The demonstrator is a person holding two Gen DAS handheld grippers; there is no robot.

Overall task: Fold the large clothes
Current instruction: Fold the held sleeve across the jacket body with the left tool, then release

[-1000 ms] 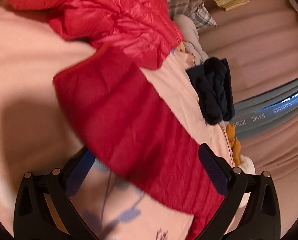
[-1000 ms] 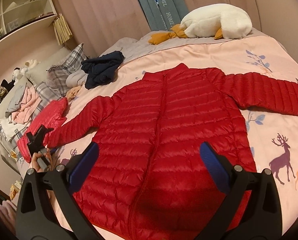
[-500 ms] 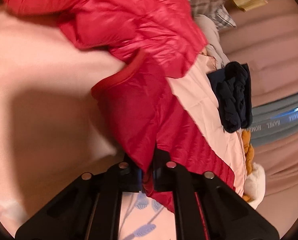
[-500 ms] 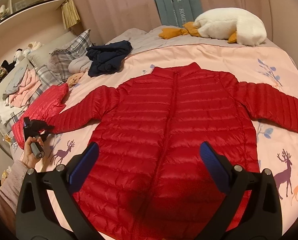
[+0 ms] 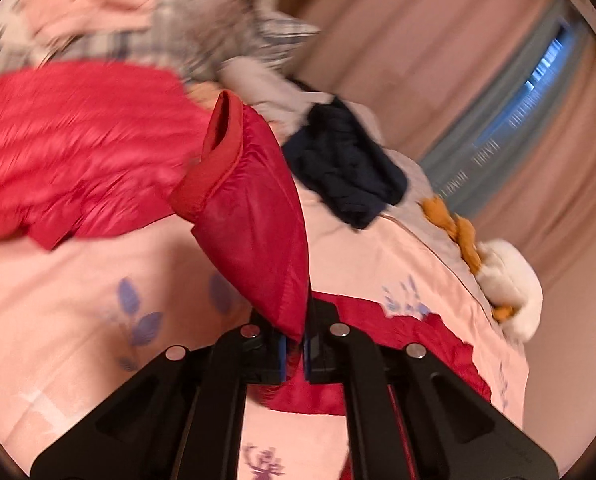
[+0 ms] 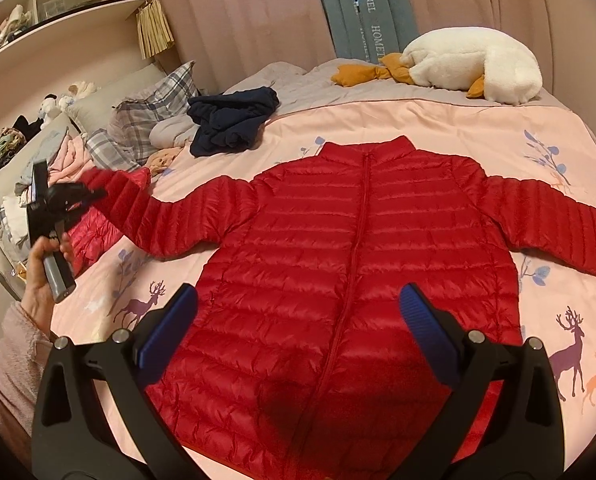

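Note:
A red quilted puffer jacket [image 6: 349,264] lies front up on the pink bedspread [image 6: 477,132], collar toward the far side, both sleeves spread out. My left gripper [image 5: 294,350] is shut on the jacket's left sleeve [image 5: 254,220] near the cuff and holds it lifted off the bed; it also shows in the right wrist view [image 6: 92,196], held in a hand at the left. My right gripper [image 6: 298,340] is open and empty, hovering over the jacket's lower front near the hem.
A second, lighter red jacket [image 5: 70,148] lies bunched at the bed's left edge. A dark navy garment [image 6: 234,120], plaid pillows [image 6: 154,108] and a white plush goose [image 6: 473,64] lie at the far side. Shelves [image 6: 58,4] and curtains stand behind.
My left gripper closed on the sleeve cuff and has lifted and swung it up off the bed. My right gripper stayed open above the jacket's lower front.

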